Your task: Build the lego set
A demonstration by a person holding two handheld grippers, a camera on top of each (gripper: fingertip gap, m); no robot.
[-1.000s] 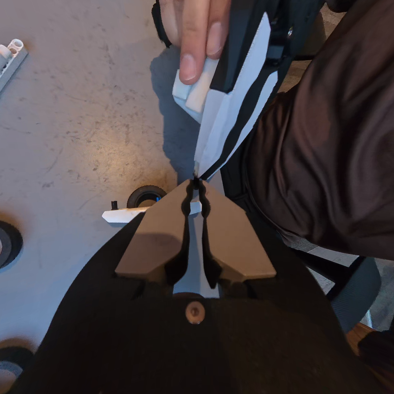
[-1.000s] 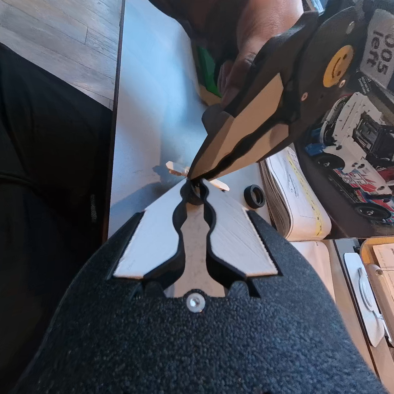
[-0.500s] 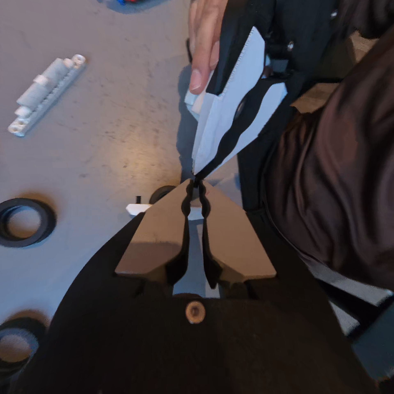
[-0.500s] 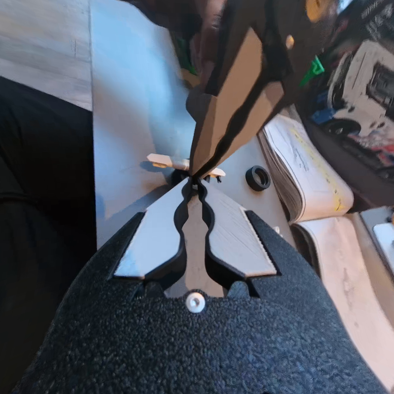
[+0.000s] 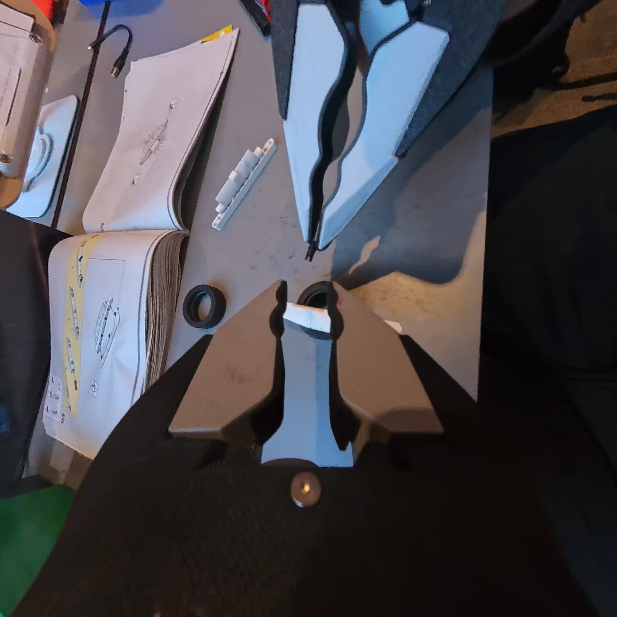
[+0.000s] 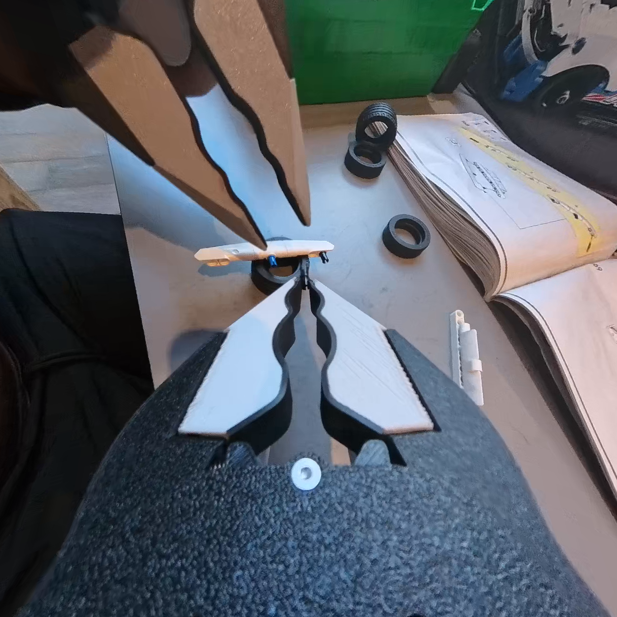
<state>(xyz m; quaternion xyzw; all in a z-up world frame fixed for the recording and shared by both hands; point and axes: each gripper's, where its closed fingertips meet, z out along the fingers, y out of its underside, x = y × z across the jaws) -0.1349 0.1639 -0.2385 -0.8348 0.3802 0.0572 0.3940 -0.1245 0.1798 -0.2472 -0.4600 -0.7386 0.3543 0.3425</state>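
My right gripper is shut on a small black pin, held just above the grey table. In the left wrist view, the right gripper hangs in from above with the pin at its tips. A long white lego piece with a blue and a black pin under it rests across a black tyre. My left gripper is open, straddling the white piece above the tyre. In the right wrist view, one tip of the left gripper touches the piece.
An open instruction booklet lies left, also in the right wrist view. A white beam assembly and loose tyres lie nearby. The lego box stands behind. The table edge runs down the right. Left and right tips are no more than a few centimetres apart.
Both grippers were shut tip to tip on the pin. My left gripper has opened and drawn back over the white piece. The right gripper keeps the pin.
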